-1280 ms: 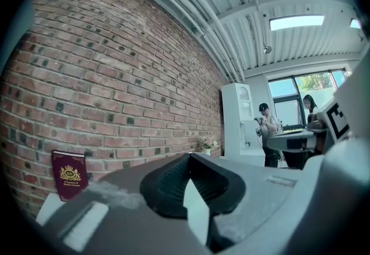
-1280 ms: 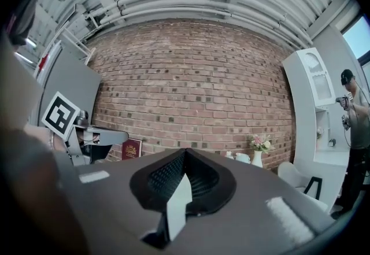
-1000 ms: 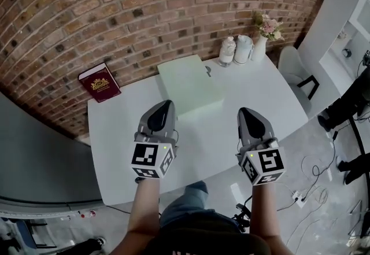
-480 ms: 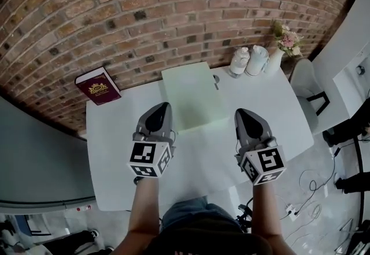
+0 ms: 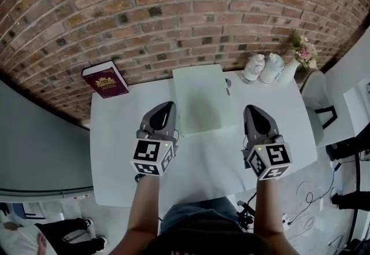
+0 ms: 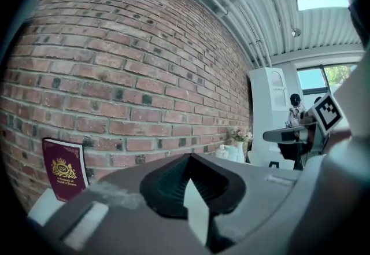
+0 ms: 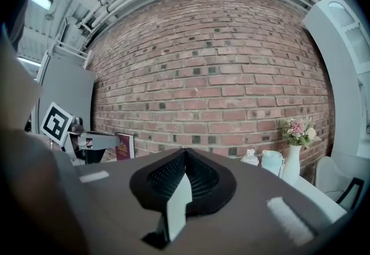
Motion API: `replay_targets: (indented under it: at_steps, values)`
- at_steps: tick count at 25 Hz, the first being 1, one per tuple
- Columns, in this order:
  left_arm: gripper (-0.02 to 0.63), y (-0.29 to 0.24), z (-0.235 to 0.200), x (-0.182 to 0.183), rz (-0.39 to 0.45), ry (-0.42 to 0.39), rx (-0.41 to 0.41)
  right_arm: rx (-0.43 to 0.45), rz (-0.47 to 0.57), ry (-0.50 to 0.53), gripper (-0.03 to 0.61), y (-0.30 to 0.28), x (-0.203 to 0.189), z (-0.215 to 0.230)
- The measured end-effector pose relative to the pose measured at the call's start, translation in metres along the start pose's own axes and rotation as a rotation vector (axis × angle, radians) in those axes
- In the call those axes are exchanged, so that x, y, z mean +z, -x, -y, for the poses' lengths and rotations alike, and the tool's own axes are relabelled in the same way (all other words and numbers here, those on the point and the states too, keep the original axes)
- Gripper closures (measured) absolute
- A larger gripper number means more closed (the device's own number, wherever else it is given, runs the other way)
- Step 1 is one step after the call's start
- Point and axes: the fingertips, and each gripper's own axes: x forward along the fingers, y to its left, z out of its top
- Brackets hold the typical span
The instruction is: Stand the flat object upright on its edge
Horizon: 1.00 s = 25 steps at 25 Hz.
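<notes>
**Open up before reaching in**

The left hand-held gripper (image 5: 165, 107) and right hand-held gripper (image 5: 254, 112) hover closed and empty over the worktop's (image 5: 115, 132) near half. The pale green board (image 5: 199, 98) lies flat mid back edge (untouched). Best to open both, then pinch opposite sides evenly.

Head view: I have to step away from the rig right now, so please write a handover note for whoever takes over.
Left tongs: shut, empty, above the white table, near side.
Right tongs: the same, further right.
Maroon book stands upright against the brick wall, far left.
Pale green flat box lies flat mid-table, beyond both tongs, untouched.
Done: the book is on its edge, if that was the job.
Left: if the box is meant, it is not yet raised. Open the tongs first.
</notes>
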Motion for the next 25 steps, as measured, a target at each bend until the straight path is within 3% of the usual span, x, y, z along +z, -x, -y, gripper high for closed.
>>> replay_targets:
  at_steps: [3, 12, 13, 14, 19, 25]
  values:
    - [0.614, -0.005, -0.005, -0.003, -0.008, 0.013, 0.023, 0.021, -0.019, -0.013, 0.576, -0.013, -0.005, 0.007]
    - [0.612, -0.022, -0.017, -0.017, -0.034, 0.071, 0.097, 0.111, -0.092, -0.022, 0.456, -0.052, -0.02, 0.026]
    - [0.598, -0.025, -0.017, -0.019, -0.04, 0.08, 0.097, 0.122, -0.1, -0.026, 0.443, -0.056, -0.022, 0.028]
    - [0.517, -0.028, -0.017, -0.022, -0.048, 0.091, 0.095, 0.137, -0.108, -0.034, 0.432, -0.059, -0.024, 0.03]
    - [0.417, -0.04, -0.024, -0.043, -0.102, 0.156, 0.114, 0.216, -0.186, -0.078, 0.383, -0.081, -0.043, 0.036]
    - [0.402, -0.054, -0.038, -0.065, -0.163, 0.195, 0.149, 0.257, -0.313, -0.075, 0.364, -0.106, -0.079, 0.044]
